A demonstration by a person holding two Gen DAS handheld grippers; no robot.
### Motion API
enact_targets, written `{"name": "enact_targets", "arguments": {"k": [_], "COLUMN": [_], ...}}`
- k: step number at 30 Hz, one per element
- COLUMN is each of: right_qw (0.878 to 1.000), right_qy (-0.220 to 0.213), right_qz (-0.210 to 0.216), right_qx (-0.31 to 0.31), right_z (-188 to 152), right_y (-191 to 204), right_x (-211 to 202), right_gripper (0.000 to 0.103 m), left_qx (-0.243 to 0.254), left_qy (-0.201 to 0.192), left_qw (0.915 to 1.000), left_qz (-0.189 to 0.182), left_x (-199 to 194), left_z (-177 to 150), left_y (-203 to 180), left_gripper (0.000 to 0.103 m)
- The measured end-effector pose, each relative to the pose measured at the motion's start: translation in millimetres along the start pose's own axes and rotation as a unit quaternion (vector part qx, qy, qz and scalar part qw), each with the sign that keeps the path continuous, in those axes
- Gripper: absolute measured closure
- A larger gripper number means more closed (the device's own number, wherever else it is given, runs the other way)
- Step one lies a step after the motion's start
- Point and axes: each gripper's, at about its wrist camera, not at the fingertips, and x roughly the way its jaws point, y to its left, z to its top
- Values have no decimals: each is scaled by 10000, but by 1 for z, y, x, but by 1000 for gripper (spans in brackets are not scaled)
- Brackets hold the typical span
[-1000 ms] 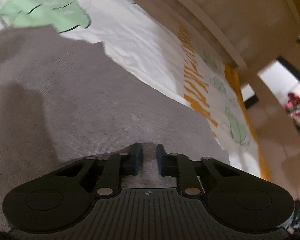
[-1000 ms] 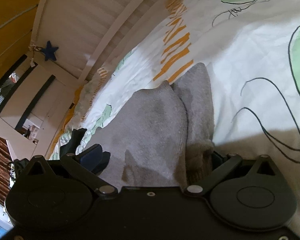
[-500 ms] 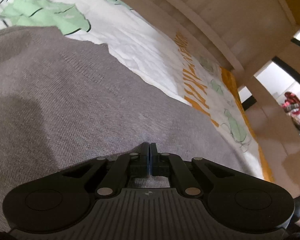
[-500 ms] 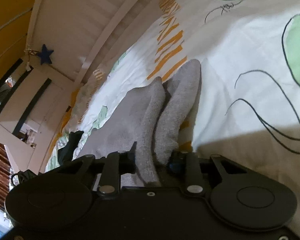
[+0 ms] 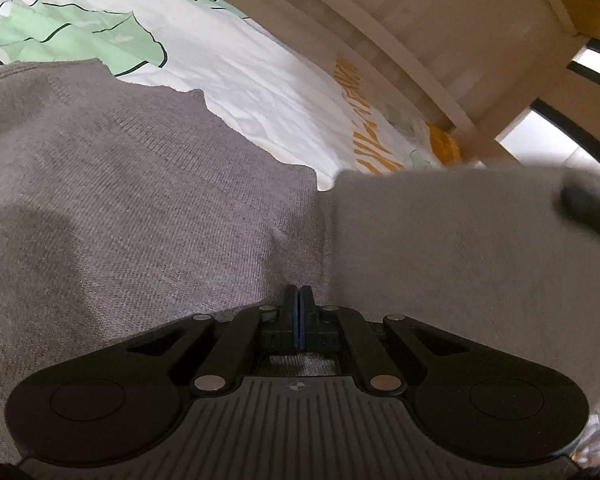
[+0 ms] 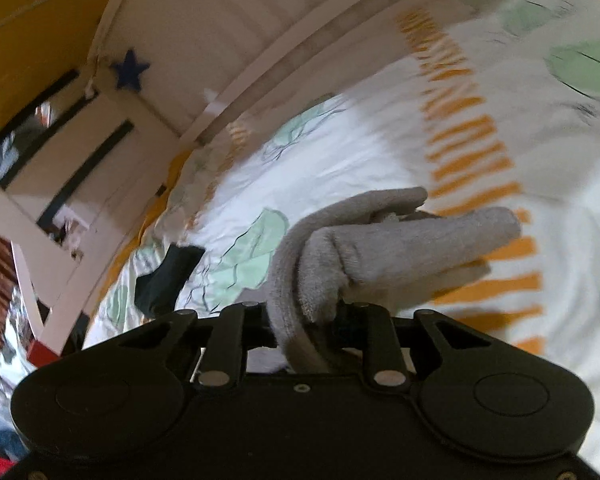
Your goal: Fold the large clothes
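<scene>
A grey knit garment (image 5: 140, 200) lies spread on a bed. My left gripper (image 5: 299, 294) is shut, its jaws pressed together on the grey fabric near the garment's middle. A lifted grey flap (image 5: 460, 248) hangs across the right of the left wrist view, with the other gripper as a dark blur (image 5: 592, 212) at its far edge. In the right wrist view my right gripper (image 6: 312, 320) is shut on a bunched end of the garment (image 6: 380, 248) and holds it up above the bed.
The bed has a white cover (image 5: 252, 64) with green leaf shapes and orange lettering (image 6: 468, 148). A white slatted bed frame (image 6: 260, 52) runs along the far side. A dark cloth item (image 6: 168, 276) lies on the cover at the left.
Both grippers closed on the grey garment. The right gripper then lifted its bunched end off the bed and carried it over, so a grey flap now shows in the left wrist view.
</scene>
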Motion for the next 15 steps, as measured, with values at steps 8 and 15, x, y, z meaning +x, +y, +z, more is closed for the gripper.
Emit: {"name": "enact_targets", "arguments": {"k": [8,15], "right_qw": [9953,9883], "right_qy": [748,1207], "right_qz": [-251,-445], "right_qx": [-553,-823], "right_z": [1,-26], "right_y": [72,107], "right_x": [68,111], "right_gripper": [71,71], "left_qx": [-357,-89], "left_qy": [148,657], "left_qw": [9986,9966], "left_qz": [-348,-493], "left_x": [-25,-64], "left_z": [-4,-10], "left_y": [20,42], "left_gripper": [100,100]}}
